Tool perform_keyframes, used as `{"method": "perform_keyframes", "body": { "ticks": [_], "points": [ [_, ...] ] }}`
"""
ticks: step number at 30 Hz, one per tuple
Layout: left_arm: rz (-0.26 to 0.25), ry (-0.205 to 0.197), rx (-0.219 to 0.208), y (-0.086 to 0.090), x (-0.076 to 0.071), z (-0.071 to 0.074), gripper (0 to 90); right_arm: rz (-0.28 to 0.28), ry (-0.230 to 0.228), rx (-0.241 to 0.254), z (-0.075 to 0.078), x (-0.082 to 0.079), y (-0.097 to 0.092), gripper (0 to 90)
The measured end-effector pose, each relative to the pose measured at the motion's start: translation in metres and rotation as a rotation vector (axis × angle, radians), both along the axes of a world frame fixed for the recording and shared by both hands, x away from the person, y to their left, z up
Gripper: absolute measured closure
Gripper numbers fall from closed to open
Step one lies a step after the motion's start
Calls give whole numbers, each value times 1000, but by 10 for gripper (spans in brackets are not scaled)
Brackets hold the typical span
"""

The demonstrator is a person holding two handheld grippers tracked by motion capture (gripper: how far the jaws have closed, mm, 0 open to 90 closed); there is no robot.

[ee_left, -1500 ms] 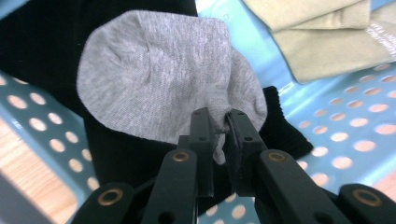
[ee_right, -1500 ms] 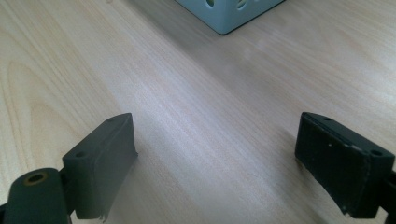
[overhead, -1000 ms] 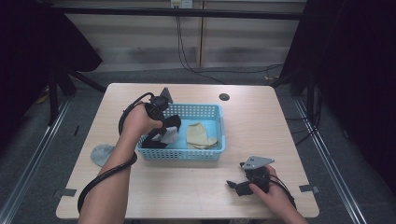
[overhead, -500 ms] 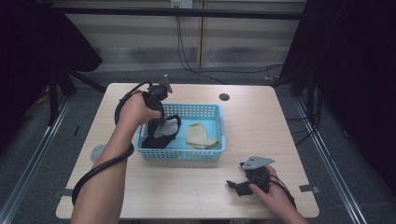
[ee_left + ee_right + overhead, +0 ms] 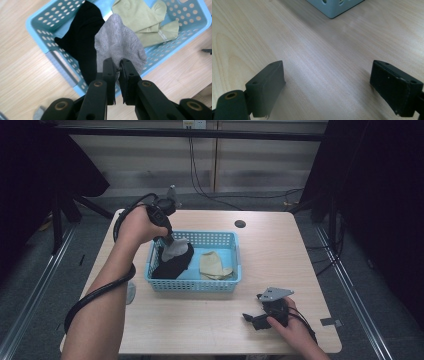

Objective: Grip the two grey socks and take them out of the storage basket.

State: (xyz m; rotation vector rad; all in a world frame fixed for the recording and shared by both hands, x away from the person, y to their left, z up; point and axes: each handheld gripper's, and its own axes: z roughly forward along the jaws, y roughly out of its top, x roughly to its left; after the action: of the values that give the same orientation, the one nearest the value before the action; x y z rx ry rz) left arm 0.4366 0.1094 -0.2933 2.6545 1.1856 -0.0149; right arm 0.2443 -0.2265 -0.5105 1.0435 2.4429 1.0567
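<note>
My left gripper (image 5: pixel 170 242) (image 5: pixel 118 66) is shut on a grey sock (image 5: pixel 176 250) (image 5: pixel 117 42), which hangs from the jaws above the left half of a light blue perforated basket (image 5: pixel 192 285) (image 5: pixel 42 22). In the basket, a black sock (image 5: pixel 172 266) (image 5: pixel 82 37) lies under the grey one. A pale yellow-green sock (image 5: pixel 212 265) (image 5: pixel 142 20) lies to its right. Low over the bare wood at the table's front right, my right gripper (image 5: pixel 252 317) (image 5: pixel 327 75) is open with nothing between its jaws. A corner of the basket (image 5: pixel 334 7) shows ahead of it.
A small grey item (image 5: pixel 131 292) lies on the table left of the basket, partly behind the left forearm. A dark round hole (image 5: pixel 240 224) sits near the table's far edge. The left gripper's black cable loops down past the left edge.
The left hand has risen from the basket, drawing the grey sock up off the black one. The right hand and its gripper have stayed where they were.
</note>
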Motion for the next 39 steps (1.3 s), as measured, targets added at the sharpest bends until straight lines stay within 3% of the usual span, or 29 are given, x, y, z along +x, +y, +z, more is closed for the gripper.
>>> {"method": "perform_keyframes", "body": {
  "ticks": [4, 19, 29, 39],
  "points": [
    [7, -12, 16, 7, 0, 8, 833, 3, 0, -2, 0, 0, 0, 117],
    [57, -18, 14, 40, -6, 29, 833, 1, 2, -2, 0, 0, 0, 117],
    [107, 4, 14, 65, -8, 23, 832, 3, -1, -2, 0, 0, 0, 117],
    [165, -4, 24, 96, -13, 18, 833, 0, 0, 0, 0, 0, 0, 117]
  ]
}}
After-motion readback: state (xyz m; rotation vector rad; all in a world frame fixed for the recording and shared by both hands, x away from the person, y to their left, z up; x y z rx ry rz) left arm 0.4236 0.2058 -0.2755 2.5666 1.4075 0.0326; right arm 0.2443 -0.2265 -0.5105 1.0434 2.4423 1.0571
